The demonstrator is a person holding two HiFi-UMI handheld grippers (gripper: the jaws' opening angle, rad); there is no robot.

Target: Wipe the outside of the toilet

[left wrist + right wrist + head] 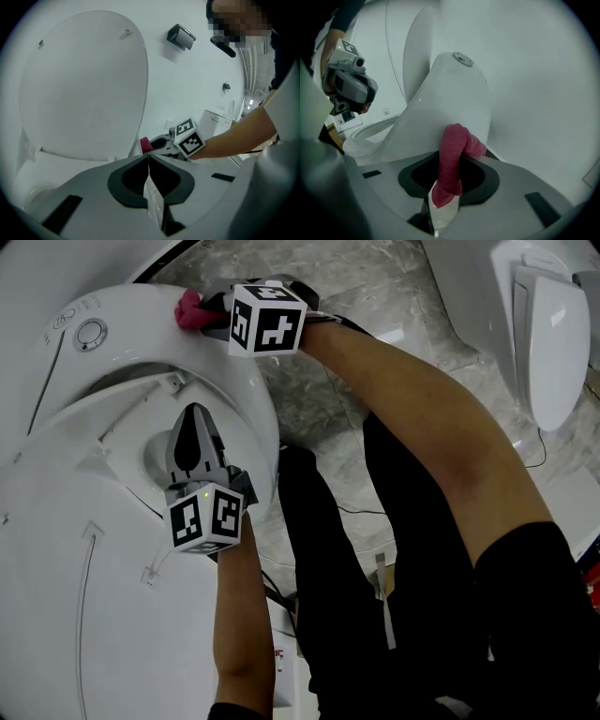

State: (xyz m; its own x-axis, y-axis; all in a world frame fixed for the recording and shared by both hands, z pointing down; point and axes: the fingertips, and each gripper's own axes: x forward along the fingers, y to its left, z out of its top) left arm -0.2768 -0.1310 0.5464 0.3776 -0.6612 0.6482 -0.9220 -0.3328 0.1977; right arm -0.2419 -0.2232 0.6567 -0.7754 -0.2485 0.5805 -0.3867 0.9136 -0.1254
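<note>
Marble floor (375, 296) under two toilets (548, 343) — right gripper (214, 313) pinches one pink cloth (190, 309) against the nearer tank (131, 352), left gripper (194, 418) jaws pressed together, empty

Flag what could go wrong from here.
1. The right hand-held gripper pinches the pink cloth in a bunched strip against the tank; it may slip out or wipe only a narrow band.
2. The flush button sits on the tank top nearby; a stray pass might press it.
3. The left hand-held gripper, shut and empty, hangs by the raised lid and could knock it.
</note>
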